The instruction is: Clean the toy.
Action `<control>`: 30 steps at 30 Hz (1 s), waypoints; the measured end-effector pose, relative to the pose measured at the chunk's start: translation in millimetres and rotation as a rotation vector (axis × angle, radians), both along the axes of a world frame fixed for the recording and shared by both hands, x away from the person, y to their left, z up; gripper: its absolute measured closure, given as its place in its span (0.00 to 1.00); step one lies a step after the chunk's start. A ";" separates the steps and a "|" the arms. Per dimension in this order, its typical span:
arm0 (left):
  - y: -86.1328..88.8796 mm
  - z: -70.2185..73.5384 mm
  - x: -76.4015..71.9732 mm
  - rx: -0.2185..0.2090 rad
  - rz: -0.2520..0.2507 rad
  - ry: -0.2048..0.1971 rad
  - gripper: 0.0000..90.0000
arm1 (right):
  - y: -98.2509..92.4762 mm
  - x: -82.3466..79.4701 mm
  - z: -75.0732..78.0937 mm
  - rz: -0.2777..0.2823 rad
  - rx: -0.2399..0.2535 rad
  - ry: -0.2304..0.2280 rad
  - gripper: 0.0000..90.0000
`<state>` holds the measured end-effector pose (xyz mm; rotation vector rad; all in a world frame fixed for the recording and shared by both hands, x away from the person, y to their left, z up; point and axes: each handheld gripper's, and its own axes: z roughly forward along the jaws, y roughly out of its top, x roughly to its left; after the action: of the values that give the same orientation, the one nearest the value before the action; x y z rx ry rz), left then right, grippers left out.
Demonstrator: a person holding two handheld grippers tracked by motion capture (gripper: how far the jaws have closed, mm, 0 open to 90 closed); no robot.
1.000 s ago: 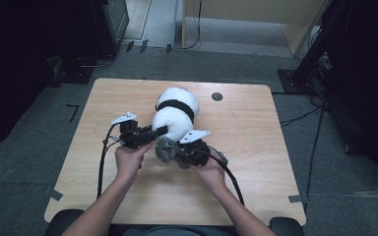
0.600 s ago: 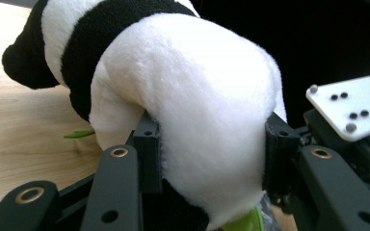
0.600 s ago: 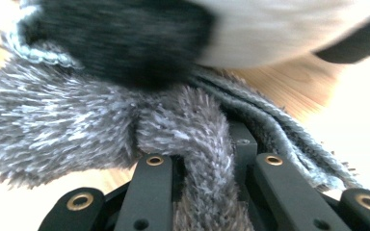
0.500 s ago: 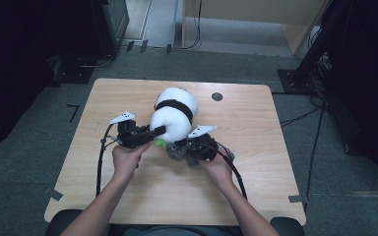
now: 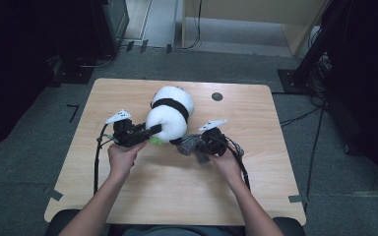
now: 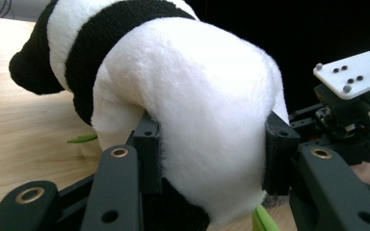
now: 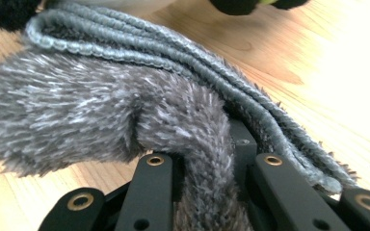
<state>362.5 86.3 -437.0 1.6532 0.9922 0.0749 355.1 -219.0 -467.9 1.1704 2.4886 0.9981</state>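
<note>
Dim, dark-edged room around an evenly lit table (image 5: 128,196); gripper close-ups soft, with glare.

A pale wooden table (image 5: 142,196) with rounded corners stands on grey carpet. A black-and-white plush panda (image 5: 170,115) lies near its middle, a grey fuzzy cloth (image 5: 189,143) just beside it, and a small dark round spot (image 5: 217,96) sits toward the far edge.

The left claw (image 6: 212,154) squeezes the plush panda's (image 6: 197,91) white rump between its black jaws on the wooden desk (image 6: 24,125); something green, perhaps a leaf (image 6: 82,139), pokes out beneath.
</note>
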 end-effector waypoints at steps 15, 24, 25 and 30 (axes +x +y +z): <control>11.2 1.5 5.5 0.043 0.031 -0.024 0.60 | -31.4 3.9 18.9 -0.085 0.055 -0.031 0.86; 25.8 2.9 13.4 0.038 0.055 -0.028 0.59 | -53.2 5.5 30.0 -0.136 0.083 -0.070 0.86; 27.9 3.0 14.2 0.038 0.061 -0.030 0.59 | -55.9 5.6 31.4 -0.145 0.089 -0.070 0.86; 38.5 2.8 20.1 0.055 0.075 -0.034 0.60 | -72.4 7.8 36.1 -0.190 0.102 -0.077 0.85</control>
<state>382.6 124.8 -434.1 1.6594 1.0343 0.1812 362.9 -291.5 -431.8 1.3424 2.2426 1.1048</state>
